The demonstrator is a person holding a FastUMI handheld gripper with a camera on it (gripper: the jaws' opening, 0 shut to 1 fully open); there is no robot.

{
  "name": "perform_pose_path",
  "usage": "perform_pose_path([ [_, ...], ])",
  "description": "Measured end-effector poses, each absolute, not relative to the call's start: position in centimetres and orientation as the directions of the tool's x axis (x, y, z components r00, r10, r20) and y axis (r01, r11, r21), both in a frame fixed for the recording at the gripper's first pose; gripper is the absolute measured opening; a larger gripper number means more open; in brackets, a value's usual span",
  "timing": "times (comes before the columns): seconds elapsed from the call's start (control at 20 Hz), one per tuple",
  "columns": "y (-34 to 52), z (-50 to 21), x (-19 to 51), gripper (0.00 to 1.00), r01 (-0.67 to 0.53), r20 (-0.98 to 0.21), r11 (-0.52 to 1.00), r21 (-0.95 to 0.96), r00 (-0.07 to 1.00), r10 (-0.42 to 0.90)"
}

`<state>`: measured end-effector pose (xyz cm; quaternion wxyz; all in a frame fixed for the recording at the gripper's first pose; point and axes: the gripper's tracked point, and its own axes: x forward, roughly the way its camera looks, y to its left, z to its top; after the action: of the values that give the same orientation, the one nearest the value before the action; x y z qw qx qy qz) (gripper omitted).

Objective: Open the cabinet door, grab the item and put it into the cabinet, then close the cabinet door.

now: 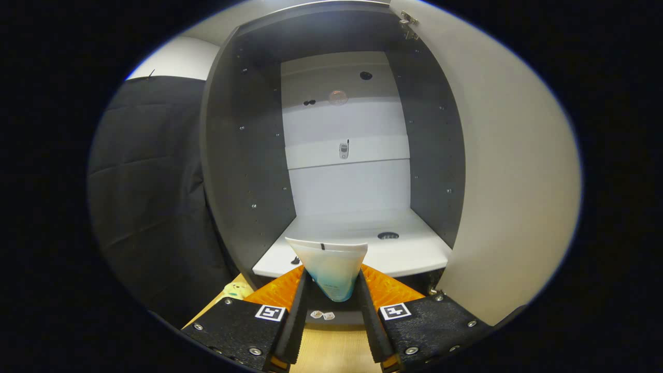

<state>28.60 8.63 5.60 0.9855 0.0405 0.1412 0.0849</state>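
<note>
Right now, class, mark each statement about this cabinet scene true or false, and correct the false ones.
1. The claw grips a tube between its fingers. True.
2. The cabinet door is closed. False: it stands open, to the right.
3. The tube already lies on the cabinet's bottom shelf. False: it is held at the shelf's front edge.
4. A black cloth hangs left of the cabinet. True.

Tube [331,267] between hand-held gripper [331,311] fingers, before cabinet [243,155] shelf.
</note>
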Motion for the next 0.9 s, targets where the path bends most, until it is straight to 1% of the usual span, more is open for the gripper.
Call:
perform_pose_path([
  [0.25,8.6,6.6,34.0,0.52,-0.149,-0.285,0.984,0.102,0.943,0.172],
  [0.5,8.7,5.2,37.9,0.52,-0.121,-0.342,0.985,0.123,0.927,0.156],
  [0.65,8.6,3.9,39.4,0.52,-0.096,-0.386,0.986,0.137,0.912,0.142],
  [0.75,8.8,3.1,39.7,0.52,-0.104,-0.407,0.986,0.132,0.901,0.149],
  [0.9,9.0,3.2,40.1,0.54,-0.112,-0.395,0.987,0.119,0.906,0.15],
])
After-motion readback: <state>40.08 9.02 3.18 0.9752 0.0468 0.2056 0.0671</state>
